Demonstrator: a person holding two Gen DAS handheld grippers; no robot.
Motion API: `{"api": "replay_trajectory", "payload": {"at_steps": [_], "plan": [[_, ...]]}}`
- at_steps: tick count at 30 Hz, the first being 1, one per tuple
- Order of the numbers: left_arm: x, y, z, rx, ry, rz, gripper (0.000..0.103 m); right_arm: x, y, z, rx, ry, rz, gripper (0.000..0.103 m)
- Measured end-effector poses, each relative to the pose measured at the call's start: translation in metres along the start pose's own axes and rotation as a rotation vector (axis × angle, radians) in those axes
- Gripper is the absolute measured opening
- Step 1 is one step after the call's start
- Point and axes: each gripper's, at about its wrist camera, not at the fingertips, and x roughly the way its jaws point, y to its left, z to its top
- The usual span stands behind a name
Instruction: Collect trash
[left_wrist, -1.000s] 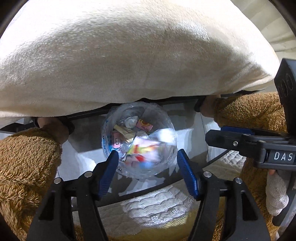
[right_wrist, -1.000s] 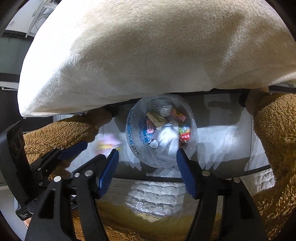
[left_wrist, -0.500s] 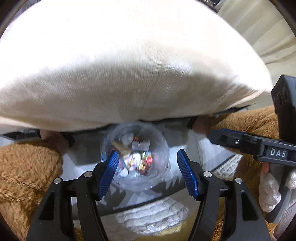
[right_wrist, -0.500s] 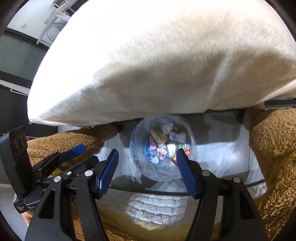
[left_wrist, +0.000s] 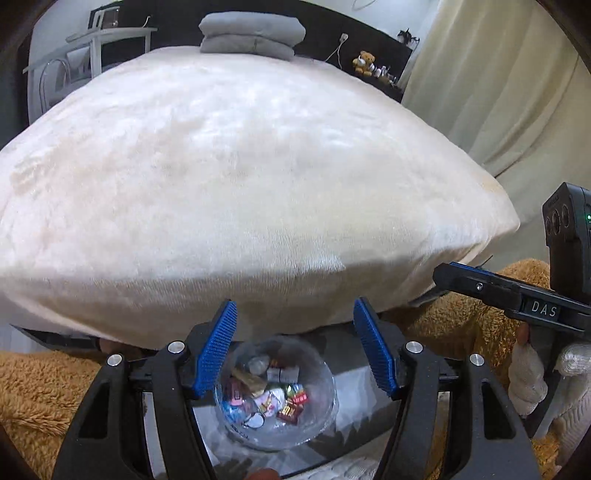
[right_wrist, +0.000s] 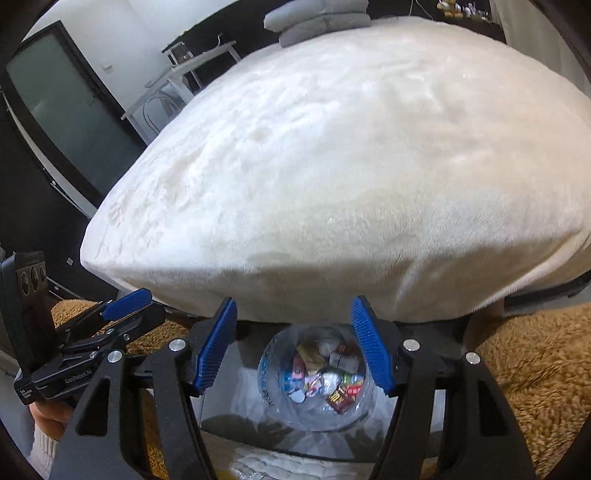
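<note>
A clear plastic bag (left_wrist: 275, 398) full of colourful wrappers and crumpled paper sits low in the left wrist view; it also shows in the right wrist view (right_wrist: 317, 376). My left gripper (left_wrist: 295, 347) is open and empty, held above the bag. My right gripper (right_wrist: 293, 343) is open and empty, also above the bag. Each gripper shows in the other's view, the right gripper (left_wrist: 517, 291) at the right edge and the left gripper (right_wrist: 96, 332) at the left edge.
A large cream plush bed cover (left_wrist: 240, 177) fills both views, with a grey folded cushion (left_wrist: 253, 33) at its far end. Brown fluffy fabric (right_wrist: 535, 369) lies on both sides. A white desk (right_wrist: 192, 62), a dark door (right_wrist: 55, 118) and beige curtains (left_wrist: 498, 92) stand behind.
Both grippers have tilted upward and risen, so the bag has dropped lower in view and the bed top and room behind have come into sight. Both stay open.
</note>
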Motion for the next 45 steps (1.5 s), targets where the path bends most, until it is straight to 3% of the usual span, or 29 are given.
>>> {"api": "replay_trajectory", "payload": {"at_steps": [10, 12, 15, 19, 21, 22, 31, 45], "plan": [[-0.038, -0.005, 0.009, 0.041, -0.166, 0.016, 0.065, -0.035, 0.025, 0.003, -0.192, -0.235, -0.088, 0.065], [-0.044, -0.005, 0.009, 0.05, -0.192, 0.017, 0.065, -0.041, 0.028, 0.001, -0.217, -0.272, -0.093, 0.07], [-0.049, -0.007, 0.009, 0.061, -0.219, 0.02, 0.077, -0.049, 0.03, 0.001, -0.244, -0.314, -0.101, 0.071], [-0.054, -0.007, 0.008, 0.065, -0.245, 0.028, 0.08, -0.058, 0.031, -0.002, -0.264, -0.345, -0.108, 0.073], [-0.057, -0.006, 0.009, 0.066, -0.273, 0.038, 0.094, -0.06, 0.031, -0.003, -0.264, -0.372, -0.112, 0.093], [-0.059, -0.005, 0.009, 0.065, -0.288, 0.043, 0.097, -0.062, 0.031, -0.004, -0.267, -0.387, -0.118, 0.098], [-0.069, -0.009, 0.008, 0.097, -0.345, 0.067, 0.097, -0.063, 0.031, -0.003, -0.277, -0.394, -0.133, 0.098], [-0.069, -0.013, 0.009, 0.114, -0.355, 0.08, 0.097, -0.062, 0.033, -0.004, -0.297, -0.396, -0.142, 0.098]]}}
